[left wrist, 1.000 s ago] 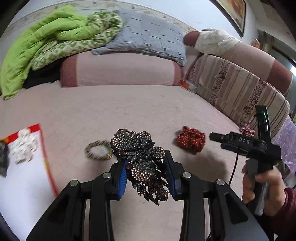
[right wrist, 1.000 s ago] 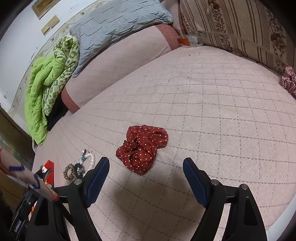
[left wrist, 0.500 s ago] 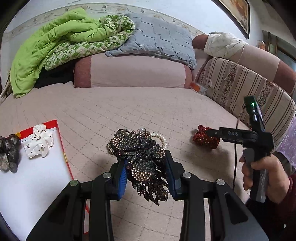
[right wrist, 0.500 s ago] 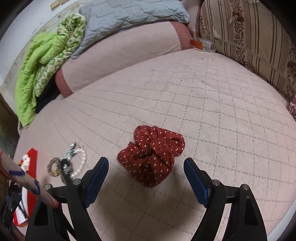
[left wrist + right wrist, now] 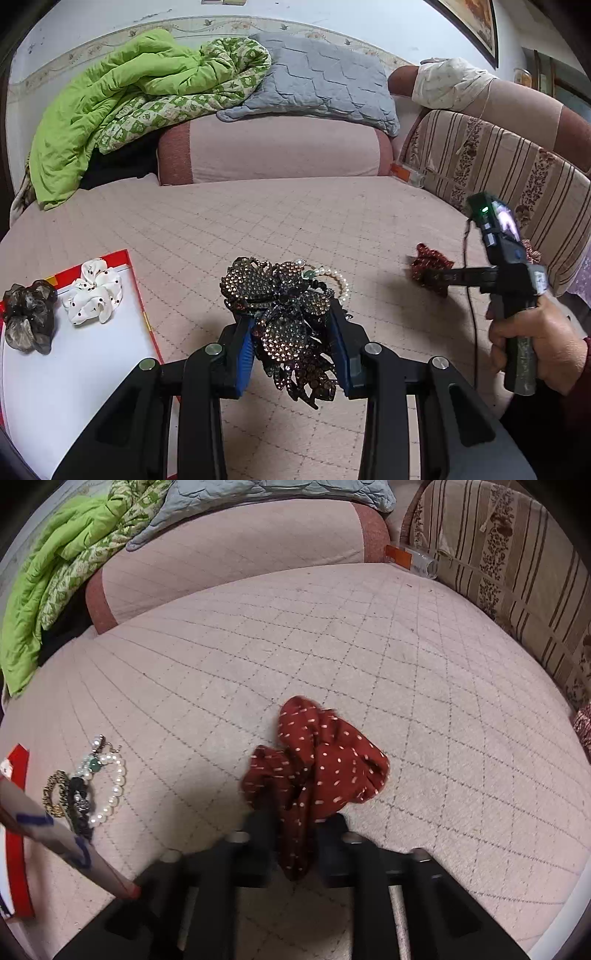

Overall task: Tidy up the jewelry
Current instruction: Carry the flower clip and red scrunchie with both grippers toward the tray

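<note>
My left gripper point(image 5: 291, 332) is shut on a large dark rhinestone hair clip point(image 5: 284, 317) and holds it above the pink quilted bed. My right gripper point(image 5: 297, 834) is shut on a red dotted scrunchie point(image 5: 321, 764); in the left wrist view it shows at the right point(image 5: 430, 275) with the scrunchie point(image 5: 430, 260). A white tray with a red rim point(image 5: 74, 350) at the left holds a white dotted scrunchie point(image 5: 94, 291) and a dark grey scrunchie point(image 5: 27, 314). A pearl bracelet point(image 5: 114, 786), a gold ring-shaped band point(image 5: 53, 794) and a dark beaded piece point(image 5: 79, 801) lie on the bed.
Green blankets point(image 5: 122, 99), a grey pillow point(image 5: 317, 81) and a pink bolster point(image 5: 273, 147) lie along the back. A striped cushion point(image 5: 498, 166) lines the right side. A plastic bottle point(image 5: 417, 563) lies in the far corner. Another scrunchie point(image 5: 583, 727) lies at the right edge.
My right gripper moved onto the red scrunchie and shut on it. My left gripper swung left with the hair clip, bringing the tray and its scrunchies more into view.
</note>
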Demonstrator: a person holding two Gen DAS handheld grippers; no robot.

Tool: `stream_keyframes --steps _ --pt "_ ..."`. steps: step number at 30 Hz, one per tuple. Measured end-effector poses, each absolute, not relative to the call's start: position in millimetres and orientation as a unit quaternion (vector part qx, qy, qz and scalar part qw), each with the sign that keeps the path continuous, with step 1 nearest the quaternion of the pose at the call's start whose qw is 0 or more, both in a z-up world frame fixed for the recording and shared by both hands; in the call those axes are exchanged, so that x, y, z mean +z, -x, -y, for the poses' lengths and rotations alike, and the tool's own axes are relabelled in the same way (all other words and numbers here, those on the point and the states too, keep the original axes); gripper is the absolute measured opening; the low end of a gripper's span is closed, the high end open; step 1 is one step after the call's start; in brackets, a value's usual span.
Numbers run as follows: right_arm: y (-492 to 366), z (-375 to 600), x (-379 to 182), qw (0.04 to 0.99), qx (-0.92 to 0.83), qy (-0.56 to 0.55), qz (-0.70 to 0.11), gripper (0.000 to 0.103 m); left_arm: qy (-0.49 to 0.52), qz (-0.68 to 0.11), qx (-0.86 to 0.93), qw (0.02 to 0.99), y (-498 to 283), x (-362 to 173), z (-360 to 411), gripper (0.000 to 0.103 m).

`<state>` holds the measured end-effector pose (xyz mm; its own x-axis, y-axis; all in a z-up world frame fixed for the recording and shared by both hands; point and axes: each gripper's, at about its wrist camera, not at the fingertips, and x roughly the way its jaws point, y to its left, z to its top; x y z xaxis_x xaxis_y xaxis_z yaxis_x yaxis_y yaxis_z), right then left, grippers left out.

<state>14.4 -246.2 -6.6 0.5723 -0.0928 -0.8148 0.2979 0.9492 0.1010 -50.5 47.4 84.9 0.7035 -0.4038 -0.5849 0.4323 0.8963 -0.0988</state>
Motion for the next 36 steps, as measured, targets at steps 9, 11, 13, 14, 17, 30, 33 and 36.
stream_keyframes --steps 9,11,13,14,17,30,33,36 --pt "13.1 229.1 37.0 0.935 -0.054 -0.102 -0.335 0.012 -0.025 -0.316 -0.215 0.924 47.1 82.4 -49.6 0.035" --pt "12.0 216.9 43.2 0.941 -0.037 -0.093 -0.323 0.012 -0.025 -0.316 -0.213 0.924 47.5 82.3 -48.0 0.035" --pt "14.2 208.8 46.8 0.945 -0.026 -0.084 -0.315 0.012 -0.024 -0.317 -0.211 0.924 47.9 82.2 -47.7 0.035" --pt "15.7 205.9 47.4 0.946 -0.022 -0.082 -0.313 0.012 -0.024 -0.317 -0.211 0.924 47.4 82.3 -48.2 0.035" --pt "17.6 199.2 48.6 0.947 -0.013 -0.079 -0.31 0.012 -0.023 -0.318 -0.209 0.924 46.3 81.9 -48.6 0.035" --pt "24.6 171.5 54.0 0.954 -0.005 -0.031 -0.298 0.012 -0.022 -0.32 -0.201 0.925 45.9 80.9 -47.2 0.035" --pt "25.6 166.4 53.9 0.955 -0.002 -0.024 -0.297 0.012 -0.022 -0.32 -0.201 0.925 45.7 81.1 -47.9 0.035" --pt "25.7 163.2 54.2 0.955 0.0 -0.021 -0.297 0.012 -0.021 -0.32 -0.2 0.926 45.6 81.0 -48.4 0.035"
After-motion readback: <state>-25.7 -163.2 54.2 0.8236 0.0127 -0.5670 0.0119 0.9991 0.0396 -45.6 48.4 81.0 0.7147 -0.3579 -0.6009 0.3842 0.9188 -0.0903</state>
